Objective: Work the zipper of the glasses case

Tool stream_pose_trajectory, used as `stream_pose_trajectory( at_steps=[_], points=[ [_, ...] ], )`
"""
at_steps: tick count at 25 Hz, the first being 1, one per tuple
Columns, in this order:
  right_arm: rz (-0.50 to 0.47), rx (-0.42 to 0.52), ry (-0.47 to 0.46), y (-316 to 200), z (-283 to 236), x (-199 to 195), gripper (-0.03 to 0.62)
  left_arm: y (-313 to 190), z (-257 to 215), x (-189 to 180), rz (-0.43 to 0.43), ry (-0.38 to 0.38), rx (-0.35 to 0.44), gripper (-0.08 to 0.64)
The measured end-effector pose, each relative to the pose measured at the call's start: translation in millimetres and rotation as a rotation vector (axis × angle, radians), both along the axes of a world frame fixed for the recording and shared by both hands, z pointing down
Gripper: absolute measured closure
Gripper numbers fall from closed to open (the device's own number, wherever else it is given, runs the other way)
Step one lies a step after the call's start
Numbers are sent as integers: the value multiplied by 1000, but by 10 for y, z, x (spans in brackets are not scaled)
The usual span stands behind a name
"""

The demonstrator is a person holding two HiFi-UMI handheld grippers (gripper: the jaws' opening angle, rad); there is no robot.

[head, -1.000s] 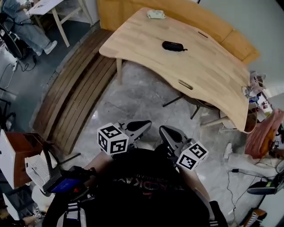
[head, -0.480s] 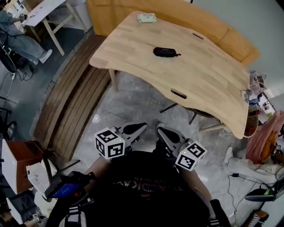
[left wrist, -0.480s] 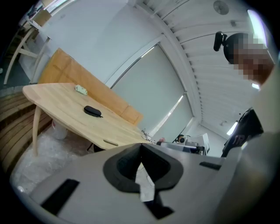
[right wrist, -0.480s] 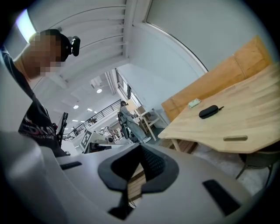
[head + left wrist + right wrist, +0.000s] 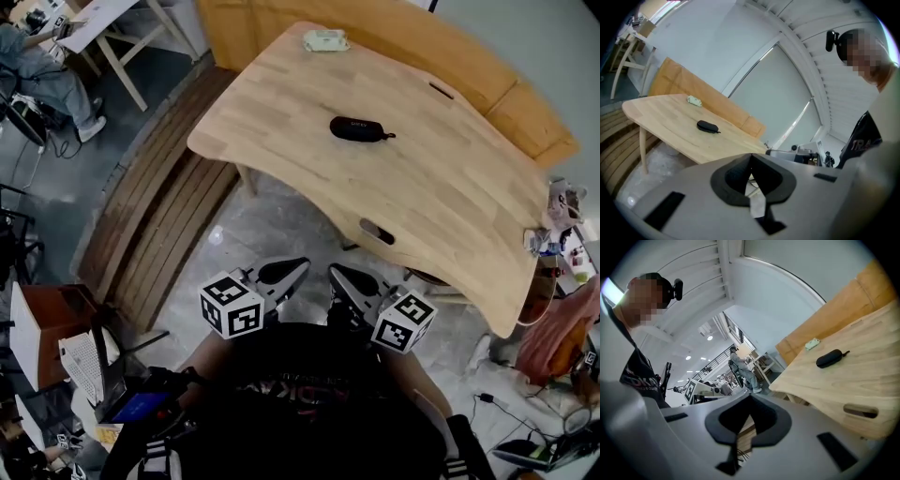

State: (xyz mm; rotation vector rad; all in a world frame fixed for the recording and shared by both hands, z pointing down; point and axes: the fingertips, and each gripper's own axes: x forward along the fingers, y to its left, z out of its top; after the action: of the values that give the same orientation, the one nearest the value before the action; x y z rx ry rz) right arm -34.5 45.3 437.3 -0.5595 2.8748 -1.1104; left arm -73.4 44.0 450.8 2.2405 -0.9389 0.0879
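Head view: I'm holding the left gripper (image 5: 282, 272) and right gripper (image 5: 345, 279) side by side, close to my chest. Both sets of jaws are pressing fully together, gripping nothing. The black glasses case (image 5: 356, 128) is lying on the wooden table (image 5: 450, 211), well ahead of my fingertips and not touching either. A pale green item (image 5: 325, 40) is sitting farther out beyond the case.

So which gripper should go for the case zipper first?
Right gripper, marginally: the glasses case lies ahead, slightly to its side. Both it and the left gripper are shut, empty and well short of the table.
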Motion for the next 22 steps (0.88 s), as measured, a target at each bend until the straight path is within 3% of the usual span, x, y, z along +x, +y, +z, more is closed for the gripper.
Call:
stream_pose_trajectory(
  at_steps=[15,22],
  points=[
    [-103,-71,22,-1065,288,458,577,-1003,231,498,-113,36,-56,548],
    [-135,-35,54,-1566,277,536,577,-1240,204,553,-176,37,-83,548]
  ],
)
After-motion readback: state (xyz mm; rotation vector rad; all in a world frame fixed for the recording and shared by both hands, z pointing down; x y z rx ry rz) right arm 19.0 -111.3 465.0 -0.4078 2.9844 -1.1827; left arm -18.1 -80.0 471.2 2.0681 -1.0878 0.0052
